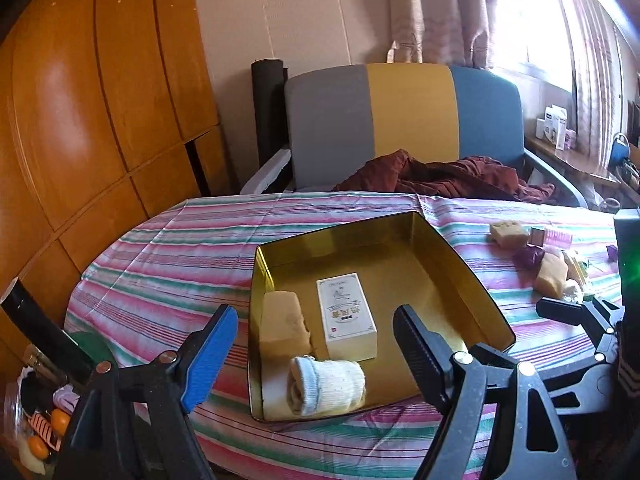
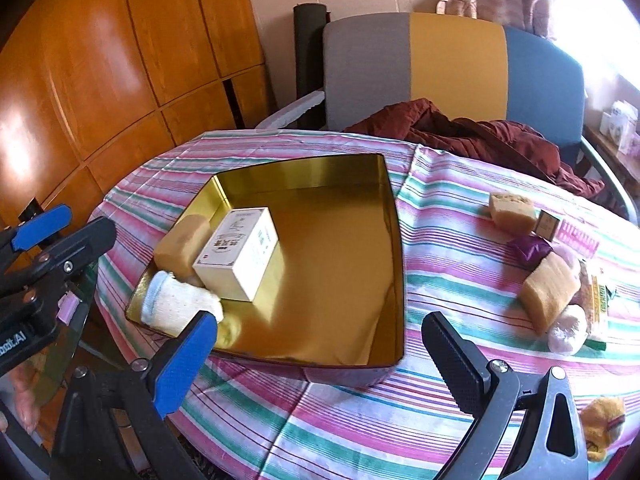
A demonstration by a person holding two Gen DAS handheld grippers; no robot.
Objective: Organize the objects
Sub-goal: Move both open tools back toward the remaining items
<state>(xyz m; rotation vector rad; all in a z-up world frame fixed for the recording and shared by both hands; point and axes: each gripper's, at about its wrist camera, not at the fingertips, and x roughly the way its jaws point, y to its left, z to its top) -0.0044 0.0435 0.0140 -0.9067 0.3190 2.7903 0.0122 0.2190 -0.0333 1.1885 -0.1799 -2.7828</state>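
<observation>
Tin (image 2: pixel 394 216) sits mid-table holding a white box (image 2: pixel 236 252), a sock roll (image 2: pixel 180 306) and a sponge (image 2: pixel 182 246); more sponges (image 2: pixel 548 294) wait to its right. Both the left gripper (image 1: pixel 316 340) and right gripper (image 2: pixel 320 356) gape empty. Best reach right, pinch a sponge across its short sides, and lift clear of the rim.

Daylight is flooding in up-right beyond my tongs, blowing out the curtained window (image 1: pixel 532 20); the glossy orange wooden cabinet (image 2: pixel 80 60) is glaring, edges bowing fisheye-style.
</observation>
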